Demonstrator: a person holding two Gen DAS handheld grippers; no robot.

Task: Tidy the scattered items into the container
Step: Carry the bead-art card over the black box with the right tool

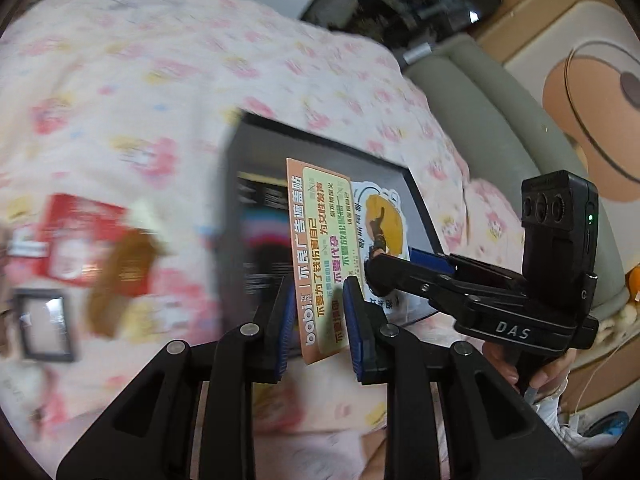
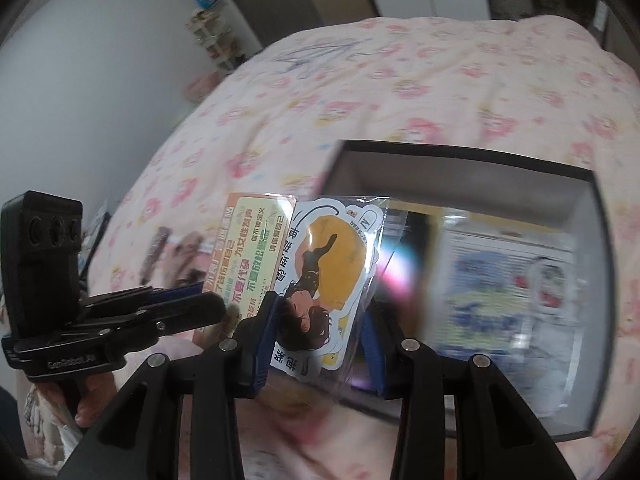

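Left wrist view shows my left gripper (image 1: 316, 316) pinching a flat orange and green card (image 1: 326, 256) edge-on between its blue pads. Just right of it, my right gripper (image 2: 320, 352) clamps a glossy clear sleeve (image 2: 360, 288) holding a cartoon sticker (image 2: 328, 264). Both hang above a rectangular black box (image 2: 600, 240) with printed papers inside, resting on the soft pink flowered quilt (image 2: 440, 92). Left of my left gripper, blurred red packets (image 1: 76, 240) lie on the quilt.

2 tongs (image 1: 316, 316) (image 2: 318, 344), 2 sticker packs (image 1: 326, 252) (image 2: 328, 276), 1 box (image 2: 520, 168)
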